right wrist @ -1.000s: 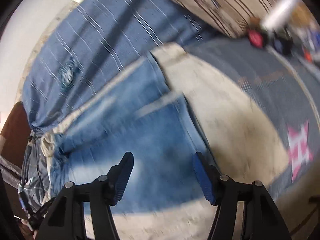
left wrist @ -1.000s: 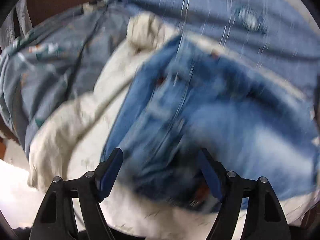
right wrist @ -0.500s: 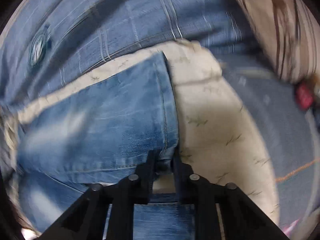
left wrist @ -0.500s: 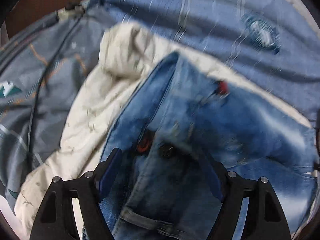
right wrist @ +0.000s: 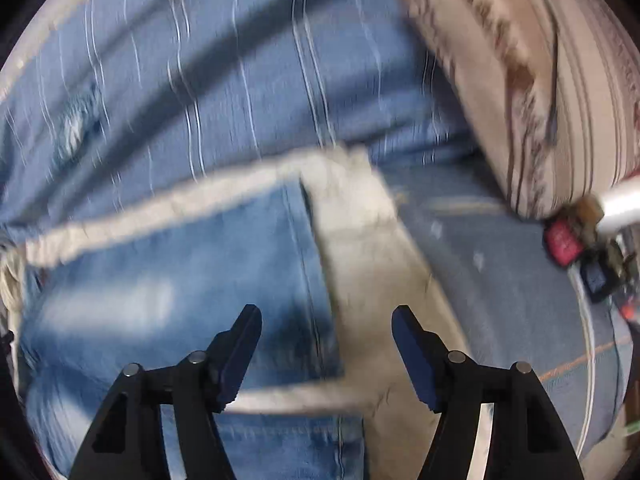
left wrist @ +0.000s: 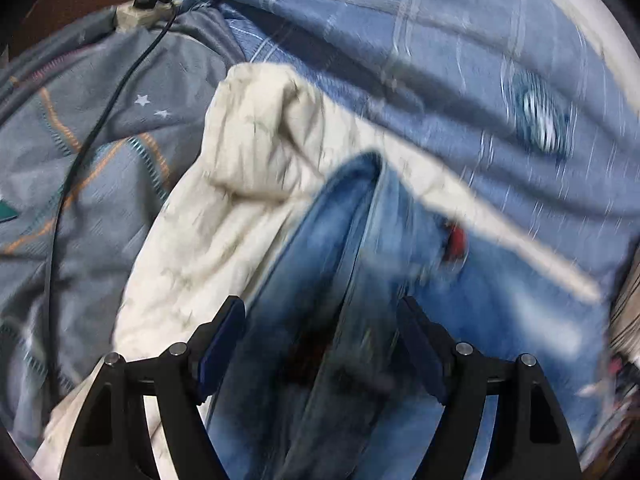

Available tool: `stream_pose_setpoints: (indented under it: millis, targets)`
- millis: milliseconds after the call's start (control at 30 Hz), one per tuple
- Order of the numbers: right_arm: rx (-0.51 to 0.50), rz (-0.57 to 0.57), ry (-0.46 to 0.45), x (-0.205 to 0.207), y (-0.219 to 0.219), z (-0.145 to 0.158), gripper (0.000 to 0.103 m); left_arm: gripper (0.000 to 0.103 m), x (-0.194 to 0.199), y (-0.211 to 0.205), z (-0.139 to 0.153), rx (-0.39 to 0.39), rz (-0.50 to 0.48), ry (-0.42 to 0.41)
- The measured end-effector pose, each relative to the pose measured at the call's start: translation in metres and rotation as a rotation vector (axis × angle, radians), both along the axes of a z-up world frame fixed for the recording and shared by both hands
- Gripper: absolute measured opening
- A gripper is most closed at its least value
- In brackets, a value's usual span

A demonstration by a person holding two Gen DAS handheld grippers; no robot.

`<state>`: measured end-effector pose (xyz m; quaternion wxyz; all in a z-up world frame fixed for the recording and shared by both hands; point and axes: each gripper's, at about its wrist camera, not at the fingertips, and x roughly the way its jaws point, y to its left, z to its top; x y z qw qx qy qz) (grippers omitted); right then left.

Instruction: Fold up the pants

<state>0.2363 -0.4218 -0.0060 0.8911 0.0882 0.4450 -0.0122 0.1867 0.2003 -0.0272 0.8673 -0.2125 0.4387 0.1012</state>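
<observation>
Jeans (right wrist: 168, 280) hem edge between parted right tool (right wrist: 326, 320)

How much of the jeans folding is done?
One fold looks done: the jeans lie doubled on the cream cloth, hem edges near the right gripper. Both grippers are open, holding nothing; the left gripper straddles the bunched waistband. Smoothing and more folding remain.
</observation>
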Motion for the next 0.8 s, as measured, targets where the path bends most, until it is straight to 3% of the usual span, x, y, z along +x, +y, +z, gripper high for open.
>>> stream_pose_setpoints:
  millis: [167, 367, 533, 700, 733, 767, 800]
  targets:
    - [0.096, 0.024, -0.030, 0.022, -0.002, 0.008, 0.071, 0.079, 0.040, 0.011, 0.006, -0.094, -0.017, -0.044]
    - [0.191, 0.046, 0.001, 0.044, -0.003, -0.002, 0.070, 0.078, 0.091, -0.006, -0.010, -0.111, -0.091, -0.004]
    - [0.195, 0.069, 0.032, 0.078, -0.005, -0.005, 0.061, 0.066, 0.114, -0.013, -0.023, -0.090, -0.102, 0.040]
    - [0.154, 0.088, 0.058, 0.112, 0.008, -0.015, 0.052, 0.065, 0.124, -0.012, -0.033, -0.106, -0.090, 0.061]
    - [0.137, 0.089, 0.068, 0.117, 0.011, -0.018, 0.049, 0.064, 0.127, -0.013, -0.035, -0.103, -0.087, 0.063]
    - [0.119, 0.093, 0.085, 0.123, 0.015, -0.024, 0.037, 0.058, 0.130, -0.013, -0.036, -0.106, -0.086, 0.068]
    - [0.107, 0.094, 0.098, 0.126, 0.017, -0.027, 0.032, 0.052, 0.133, -0.013, -0.040, -0.113, -0.089, 0.083]
